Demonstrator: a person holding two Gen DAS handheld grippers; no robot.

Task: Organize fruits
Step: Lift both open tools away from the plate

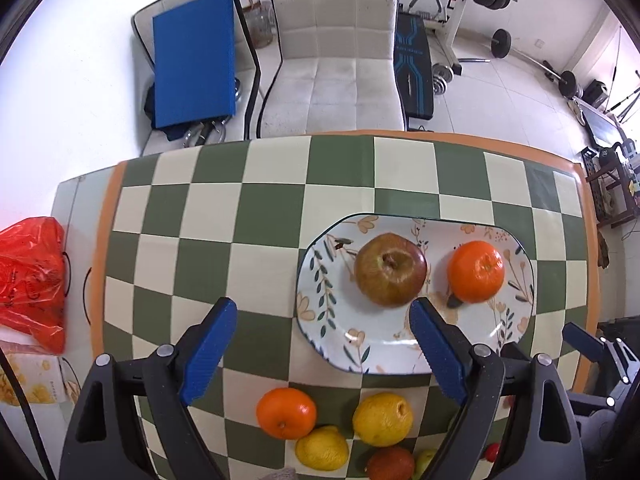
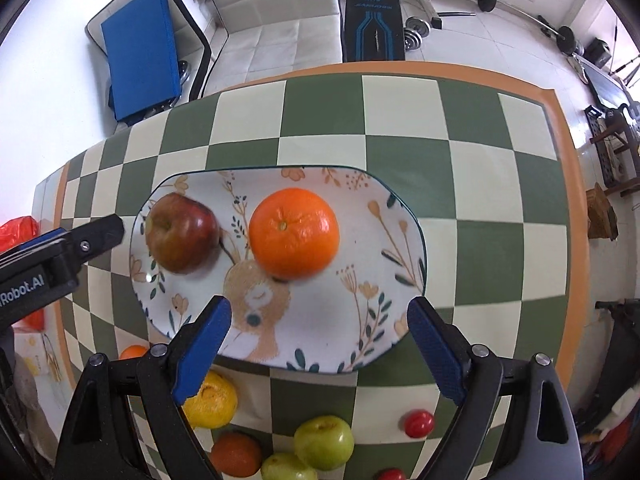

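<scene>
Green and cream checks cover the counter (image 1: 264, 208), and an orange band runs along its far and side edges. An elongated floral plate (image 2: 400, 248) lies on the cloth with its long axis running left to right, parallel to the far edge. Two fruits are seen on the plate: a red-brown apple (image 1: 390, 269) toward the left end, stem hollow facing up, and an orange (image 1: 476, 272) toward the right end, its stem scar also facing up. The two are set apart, with bare plate between them.

Both tongs are pointed steeply down at the counter. The left tongs (image 1: 322, 334) are spread wide with nothing between the blue pads; one fingertip is seen over the checks left of the plate, the other over the plate's near rim just below the apple. The right tongs (image 2: 318, 330) are likewise spread wide and empty, held over the near half of the plate, below the orange.

Loose fruit is gathered on the cloth at the near edge: a second orange (image 1: 286, 413), two lemons (image 1: 382, 418), a dark orange-red fruit (image 2: 236, 454), two green apples (image 2: 324, 442) and small red fruits (image 2: 418, 423). The far half of the counter is seen as open cloth. A red plastic bag (image 1: 32, 276) lies off the left edge. White chairs (image 1: 336, 52) stand beyond the far edge.
</scene>
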